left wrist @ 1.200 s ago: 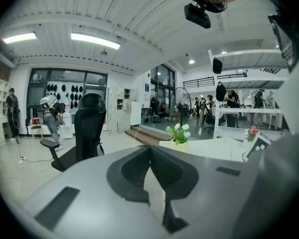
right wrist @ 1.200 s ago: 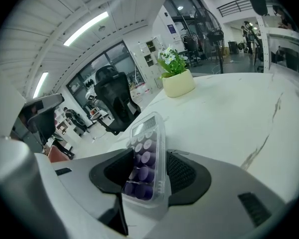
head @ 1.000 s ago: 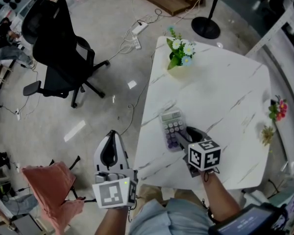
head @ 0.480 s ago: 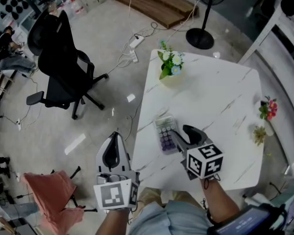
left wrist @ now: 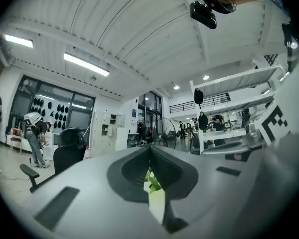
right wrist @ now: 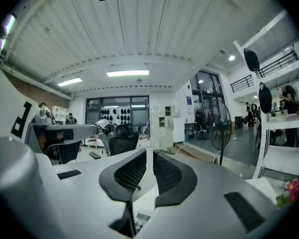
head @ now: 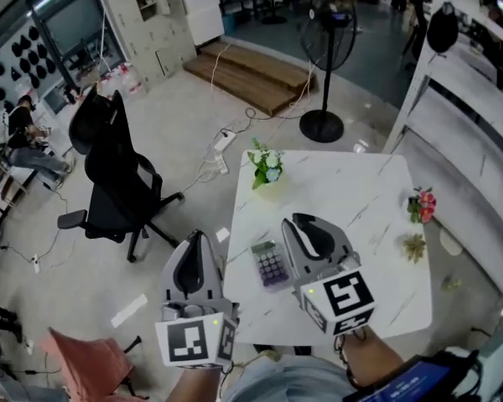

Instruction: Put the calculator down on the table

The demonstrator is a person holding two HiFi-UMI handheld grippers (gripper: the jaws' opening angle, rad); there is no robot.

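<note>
Calculator (head: 271, 265) lies flat on the white marble tabletop (head: 360, 191), near its left edge, keys up, small display at the far end. Nothing touching it.

Right hand-held gripper (head: 304, 224) hangs above the tabletop, just right of the calculator in the head view and clear of it. Right gripper view: its jaws have just been closing and now stand a thin slit apart (right wrist: 153, 156), nothing between them. It points roughly level, out across the room.

Left hand-held gripper (head: 194, 239) is off the tabletop's left edge, over the floor. Left gripper view: jaw tips meet (left wrist: 150, 148), nothing gripped. Green leaves of the flower pot show through the gap lower down.

Other items on the tabletop: flower pot (head: 267, 167) at the far left corner, well beyond the calculator; pink flowers (head: 422, 201) and a small green plant (head: 414, 246) along the right edge.

On the floor to the left, a black office chair (head: 117, 170). Standing fan (head: 325, 57) beyond the tabletop.
</note>
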